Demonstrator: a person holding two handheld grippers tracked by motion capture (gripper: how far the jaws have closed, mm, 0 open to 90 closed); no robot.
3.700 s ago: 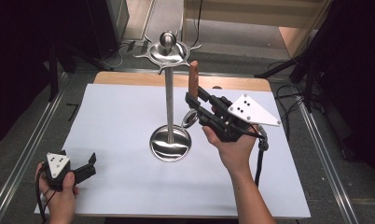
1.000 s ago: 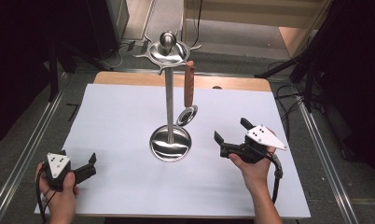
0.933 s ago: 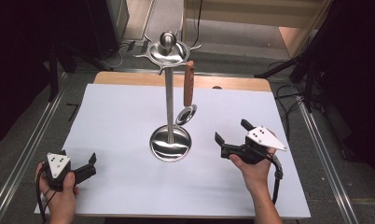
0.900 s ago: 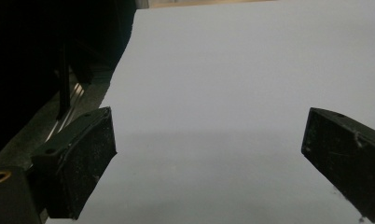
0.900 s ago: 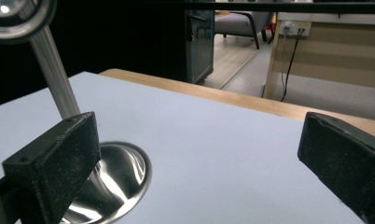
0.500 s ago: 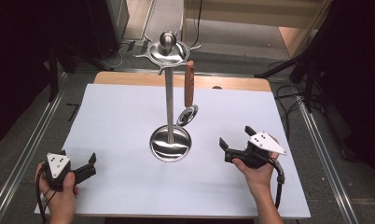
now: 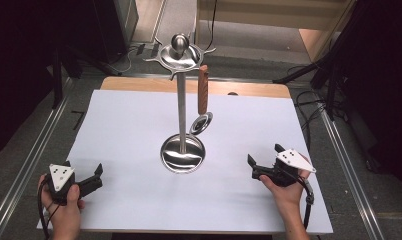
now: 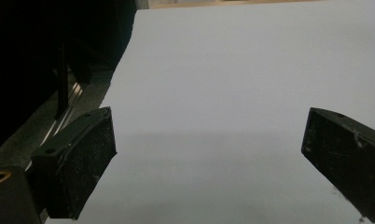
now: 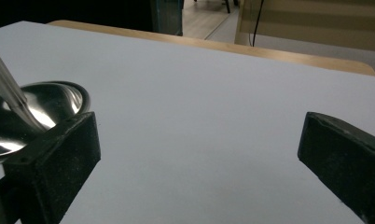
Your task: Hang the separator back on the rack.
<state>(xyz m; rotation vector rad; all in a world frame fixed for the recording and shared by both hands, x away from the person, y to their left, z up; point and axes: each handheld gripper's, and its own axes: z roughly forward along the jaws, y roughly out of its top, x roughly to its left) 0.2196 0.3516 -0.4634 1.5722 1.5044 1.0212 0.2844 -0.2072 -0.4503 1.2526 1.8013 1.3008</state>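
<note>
White table [image 7: 139,125], utensil [image 7: 203,97] hung on stand [image 7: 181,90].
Looked light, rigid, slick; best grabbed by wooden handle. Both grippers [image 7: 91,181] [image 7: 261,167] spread, empty.

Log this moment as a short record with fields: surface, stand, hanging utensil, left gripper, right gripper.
surface: white sheet over a wooden table
stand: metal utensil stand, upright near the sheet's middle, round base on the sheet
hanging utensil: wooden-handled utensil hangs from the stand's top on its right side, metal end above the base, clear of the sheet
left gripper: left gripper, jaws open, nothing held, near-left corner
right gripper: right gripper, jaws open, nothing held, right of the base
</note>
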